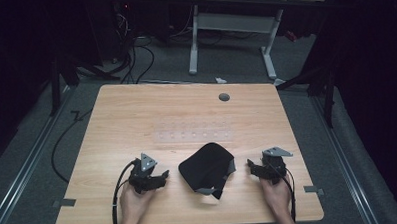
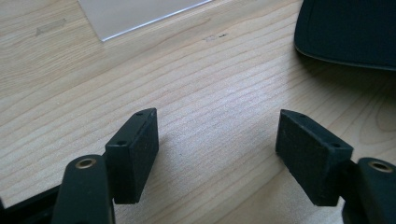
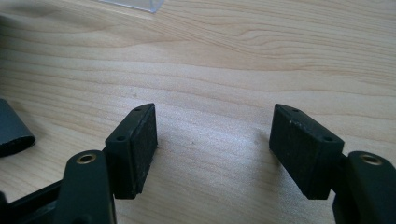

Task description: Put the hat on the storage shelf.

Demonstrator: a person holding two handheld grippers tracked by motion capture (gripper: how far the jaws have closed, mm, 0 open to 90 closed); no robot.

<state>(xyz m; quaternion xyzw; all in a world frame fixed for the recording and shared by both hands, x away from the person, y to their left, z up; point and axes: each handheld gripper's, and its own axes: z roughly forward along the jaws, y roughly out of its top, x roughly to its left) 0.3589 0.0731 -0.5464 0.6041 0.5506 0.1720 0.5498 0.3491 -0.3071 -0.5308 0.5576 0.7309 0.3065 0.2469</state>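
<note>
Resting low on the desk [image 1: 116, 110], my left hand-held gripper [image 1: 161, 176] has its jaws spread over bare wood, and my right hand-held gripper [image 1: 250, 165] is spread the same way. Between them lies the black cap [image 1: 206, 168], near both, touched by neither. A clear sheet [image 1: 195, 134] sits just beyond it. Open wood runs on to the far edge.

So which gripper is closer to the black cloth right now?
Right, though only slightly. The right gripper sits just off the black cloth's right edge; the left gripper is a little further off its left edge. Both are open, touching nothing.
</note>
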